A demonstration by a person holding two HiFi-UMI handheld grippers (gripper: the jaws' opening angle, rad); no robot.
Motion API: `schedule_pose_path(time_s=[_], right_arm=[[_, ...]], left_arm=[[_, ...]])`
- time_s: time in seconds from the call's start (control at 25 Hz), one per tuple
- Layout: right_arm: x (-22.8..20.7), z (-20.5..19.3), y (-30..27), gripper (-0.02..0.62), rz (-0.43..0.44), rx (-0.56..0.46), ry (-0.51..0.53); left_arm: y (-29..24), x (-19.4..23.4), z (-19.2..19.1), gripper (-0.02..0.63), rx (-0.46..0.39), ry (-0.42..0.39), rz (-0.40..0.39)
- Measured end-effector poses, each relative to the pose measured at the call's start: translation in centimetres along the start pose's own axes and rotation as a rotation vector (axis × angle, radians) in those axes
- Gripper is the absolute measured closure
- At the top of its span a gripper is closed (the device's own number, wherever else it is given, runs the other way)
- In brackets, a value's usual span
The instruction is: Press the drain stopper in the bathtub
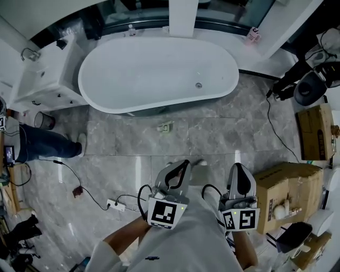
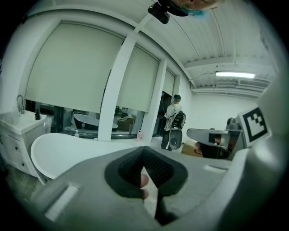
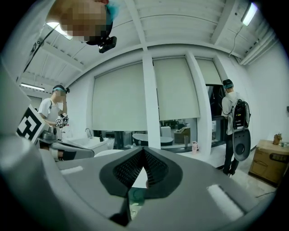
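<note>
Standing on grey marble floor point(image 1: 212, 133), person holds both tongs low at own waist, well short of the bathtub point(image 1: 133, 74).

Left gripper point(image 1: 184, 163): jaws closed, tips touching, nothing clamped. In the left gripper view point(image 2: 143, 149) the dark ribbed pads meet in a point. Something pinkish and rounded shows through the gap under them, possibly fingertips, too blurred to be sure.

Right gripper point(image 1: 237, 166): same, jaws brought together tip to tip, holding nothing. The right gripper view point(image 3: 144, 150) shows the pads meeting and only floor and a greenish blur behind the opening.

The two grippers sit side by side, near each other but not touching, both pointing toward the tub.

Drain stopper point(image 1: 198, 85): small round metal disc on the white tub floor, toward the tub's right end, well apart from both grippers. Tub is oval, freestanding and looks dry.

White vanity point(image 1: 48, 79) stands just left of the tub, and a white column point(image 1: 183, 16) rises behind it. A small pale object point(image 1: 166, 126) lies on the floor between tub and grippers. Power strip point(image 1: 116, 204) with cable lies on the floor at left. Cardboard boxes point(image 1: 284, 186) are at right. Someone's jeans leg point(image 1: 45, 143) is at the left edge. A person with backpack point(image 3: 232, 115) stands off to the right by the windows.
</note>
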State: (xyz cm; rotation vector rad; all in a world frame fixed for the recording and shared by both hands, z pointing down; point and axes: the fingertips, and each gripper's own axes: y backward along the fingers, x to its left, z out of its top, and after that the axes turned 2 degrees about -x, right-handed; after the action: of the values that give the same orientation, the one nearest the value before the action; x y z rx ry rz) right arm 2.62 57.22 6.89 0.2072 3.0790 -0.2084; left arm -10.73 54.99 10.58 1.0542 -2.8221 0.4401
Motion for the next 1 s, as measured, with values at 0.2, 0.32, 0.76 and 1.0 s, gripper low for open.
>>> schedule_pose_path(time_s=[0.2,0.32,0.76,1.0], right_arm=[[-0.7,0.2,-2.1,0.595,-0.009,0.012,0.0],[-1.4,0.2,-4.4,0.595,0.0,0.02,-0.003],[-12.1,1.0,-19.6,0.595,0.146,0.035,0.014],[-18.9,2.8,-28.5,0.595,0.304,0.077,0.004]], left_arm=[[-1.1,1.4,0.3,0.607,0.013,-0.004,0.009],[-2.4,2.7,0.6,0.607,0.014,0.017,0.035],[-18.0,6.6,3.5,0.607,0.049,0.009,0.186],[-28.9,5.9,9.3,0.607,-0.029,0.03,0.31]])
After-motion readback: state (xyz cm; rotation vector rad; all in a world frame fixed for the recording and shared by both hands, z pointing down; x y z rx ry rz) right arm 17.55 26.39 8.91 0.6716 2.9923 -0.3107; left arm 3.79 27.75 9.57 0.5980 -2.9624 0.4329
